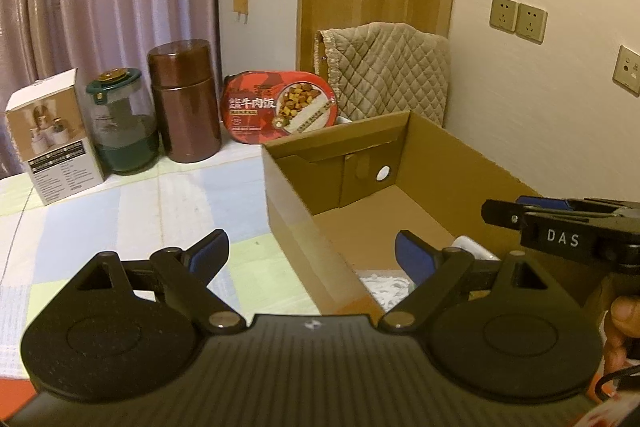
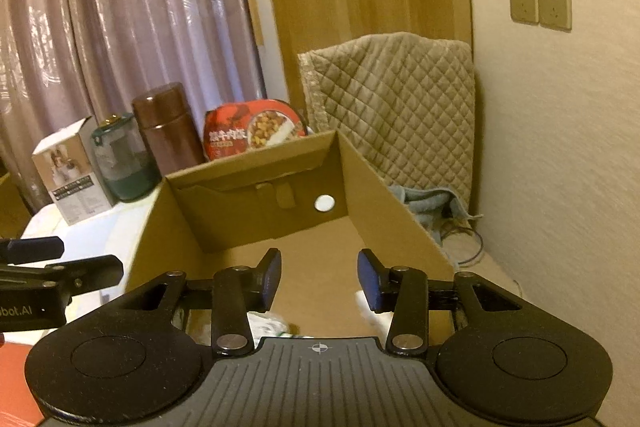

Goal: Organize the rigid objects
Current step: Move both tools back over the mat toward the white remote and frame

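In the left wrist view my left gripper stands wide open with nothing between its blue pads, hovering over the near left wall of an open cardboard box. My right gripper hangs over the inside of the cardboard box, its jaws apart by a narrow gap with nothing between them. Low in the box lie a small white object and a white lacy item. Along the back stand a white carton, a green glass jar, a brown canister and a red meal box.
A pale checked cloth covers the surface left of the box. A quilted beige pad leans against the wall behind the box, with a blue towel and a cable beside it. Curtains hang at the back left. A hand shows at the right edge.
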### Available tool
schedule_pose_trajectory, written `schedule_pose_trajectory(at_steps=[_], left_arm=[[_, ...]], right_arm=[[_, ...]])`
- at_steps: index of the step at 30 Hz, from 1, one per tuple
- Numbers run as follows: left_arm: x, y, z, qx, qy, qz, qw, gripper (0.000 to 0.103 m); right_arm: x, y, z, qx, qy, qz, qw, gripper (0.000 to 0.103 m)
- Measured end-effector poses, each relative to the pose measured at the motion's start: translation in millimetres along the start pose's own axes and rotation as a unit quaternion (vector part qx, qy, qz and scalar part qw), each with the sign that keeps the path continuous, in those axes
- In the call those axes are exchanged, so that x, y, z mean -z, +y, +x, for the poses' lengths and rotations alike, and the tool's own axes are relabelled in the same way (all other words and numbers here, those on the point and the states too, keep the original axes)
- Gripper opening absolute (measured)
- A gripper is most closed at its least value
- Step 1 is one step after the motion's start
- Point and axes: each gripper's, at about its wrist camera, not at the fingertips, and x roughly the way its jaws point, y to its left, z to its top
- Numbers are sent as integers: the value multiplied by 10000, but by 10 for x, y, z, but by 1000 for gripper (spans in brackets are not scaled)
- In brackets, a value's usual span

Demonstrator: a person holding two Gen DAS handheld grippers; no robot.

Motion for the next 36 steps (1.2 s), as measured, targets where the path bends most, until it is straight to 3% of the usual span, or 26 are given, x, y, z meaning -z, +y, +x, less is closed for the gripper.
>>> schedule_pose_trajectory(at_steps=[11, 18, 28, 36], left_arm=[[88, 356, -505, -342, -88, -165, 9992, 88], [178, 809, -909, -840, -129, -252, 9961, 88], [572, 1393, -1308, -1453, 35, -558, 9878, 88], [1009, 1760, -1385, -1760, 234, -883, 9801, 88]], right_arm=[[-49, 426, -298, -402, -532, -8, 9978, 51], [-49, 786, -504, -1080, -900, 62, 9901, 65], [67, 1496, -607, -1810, -772, -349, 9798, 74], [276, 1912, -404, -1933, -299, -776, 9776, 74]])
